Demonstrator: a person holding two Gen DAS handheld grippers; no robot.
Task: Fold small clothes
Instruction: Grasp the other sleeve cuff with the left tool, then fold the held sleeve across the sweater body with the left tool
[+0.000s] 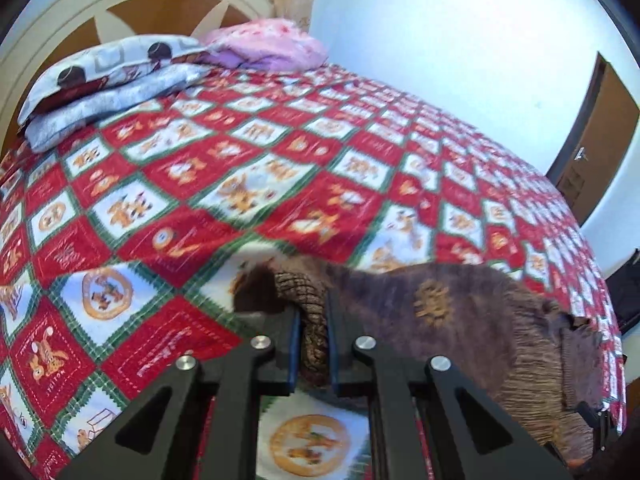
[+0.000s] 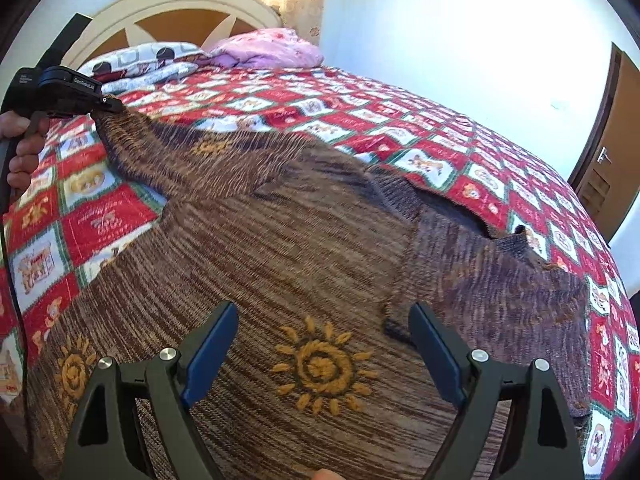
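- Left gripper [image 1: 314, 344] is clamped tight on a ribbed sleeve cuff [image 1: 310, 312] of the brown sweater [image 2: 320, 240], blue pads pinching the knit between them.
- In the right wrist view that sleeve [image 2: 160, 152] stretches taut and lifted off the quilt [image 2: 440, 140] toward the gripper held in the person's hand [image 2: 20, 148].
- The sweater's body lies spread on the red-and-white patchwork quilt near the bed's close edge, an orange sun motif [image 2: 324, 368] facing up.
- Right gripper [image 2: 324, 340] hangs above that sun, jaws spread wide, nothing between them.
- Pillows [image 1: 112, 80] sit by the headboard [image 1: 120, 4], well apart from the sweater.
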